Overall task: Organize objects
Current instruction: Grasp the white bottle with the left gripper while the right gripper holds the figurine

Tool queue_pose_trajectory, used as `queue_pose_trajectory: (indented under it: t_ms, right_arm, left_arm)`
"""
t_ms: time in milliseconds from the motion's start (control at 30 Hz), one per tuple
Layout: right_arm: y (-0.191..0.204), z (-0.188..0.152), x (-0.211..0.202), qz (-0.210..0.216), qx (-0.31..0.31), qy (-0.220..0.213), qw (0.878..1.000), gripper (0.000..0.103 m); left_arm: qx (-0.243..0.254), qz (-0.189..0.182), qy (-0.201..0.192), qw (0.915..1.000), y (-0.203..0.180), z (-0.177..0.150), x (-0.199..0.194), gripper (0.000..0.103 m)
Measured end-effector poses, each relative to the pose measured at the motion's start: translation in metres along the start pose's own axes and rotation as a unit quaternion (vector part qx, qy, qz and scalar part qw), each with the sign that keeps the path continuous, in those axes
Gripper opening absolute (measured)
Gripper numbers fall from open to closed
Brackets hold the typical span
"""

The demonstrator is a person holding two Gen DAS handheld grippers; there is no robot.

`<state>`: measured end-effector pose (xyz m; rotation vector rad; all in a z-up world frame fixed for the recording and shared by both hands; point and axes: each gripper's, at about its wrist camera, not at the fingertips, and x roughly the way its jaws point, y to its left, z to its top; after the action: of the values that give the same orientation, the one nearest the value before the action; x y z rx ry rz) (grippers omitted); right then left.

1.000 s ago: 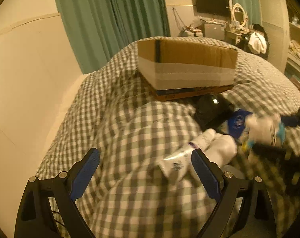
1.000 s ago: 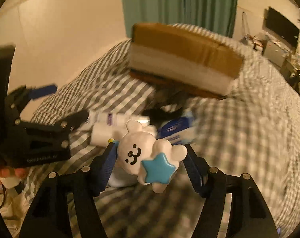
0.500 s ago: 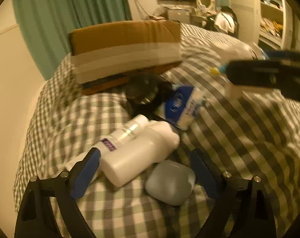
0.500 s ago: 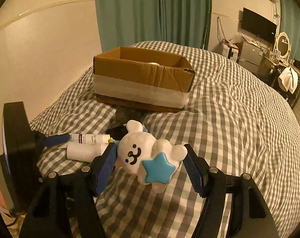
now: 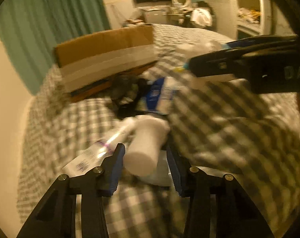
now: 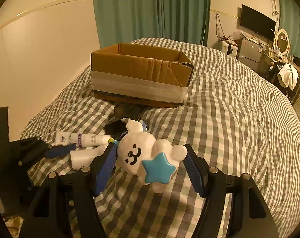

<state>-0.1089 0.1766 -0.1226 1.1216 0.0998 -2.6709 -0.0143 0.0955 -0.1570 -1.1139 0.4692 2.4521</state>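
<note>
My right gripper (image 6: pixel 150 158) is shut on a white bear toy with a blue star (image 6: pixel 148 156) and holds it above the checked bed, short of the open cardboard box (image 6: pixel 140 75). My left gripper (image 5: pixel 145 158) has closed around a white bottle (image 5: pixel 146 146) that lies on the bed, its pads at the bottle's sides. A white tube with purple print (image 5: pixel 94 154) lies just left of it. A blue and white pack (image 5: pixel 160 95) and a dark object (image 5: pixel 126 91) lie in front of the box (image 5: pixel 106 53). The left wrist view is blurred.
The bed has a grey and white checked cover (image 6: pixel 239 119). A cream wall (image 6: pixel 40 49) and green curtains (image 6: pixel 150 10) stand behind the box. A grey pouch (image 5: pixel 160 174) lies under the bottle. Furniture and a TV (image 6: pixel 257 23) are at the far right.
My left gripper has moved forward over the white bottle and narrowed its jaws around it. My right gripper has risen with the bear toy, so the box's open top shows.
</note>
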Motion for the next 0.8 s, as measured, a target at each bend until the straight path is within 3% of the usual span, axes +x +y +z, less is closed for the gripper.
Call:
queue_pose_trajectory:
  t_ms: [67, 200, 333, 733, 800]
  right_arm:
    - [0.001, 0.000, 0.002, 0.000, 0.001, 0.002, 1.000, 0.067]
    - [0.001, -0.001, 0.003, 0.001, 0.001, 0.003, 1.000, 0.067]
    - [-0.001, -0.001, 0.005, 0.002, 0.004, 0.003, 1.000, 0.067]
    - [0.008, 0.003, -0.015, -0.002, -0.012, -0.022, 1.000, 0.067]
    - [0.010, 0.005, -0.019, -0.003, -0.015, -0.027, 1.000, 0.067]
  left_arm:
    - [-0.009, -0.025, 0.007, 0.9996, -0.002, 0.005, 0.010, 0.044]
    - [-0.022, -0.004, 0.022, 0.9995, 0.003, 0.015, 0.030, 0.039]
    - [-0.067, -0.033, 0.014, 0.9971, 0.019, 0.016, 0.025, 0.037]
    - [-0.088, -0.012, -0.054, 0.9946, 0.024, 0.018, -0.043, 0.032]
    - [-0.085, -0.003, -0.070, 0.9940, 0.024, 0.023, -0.054, 0.027]
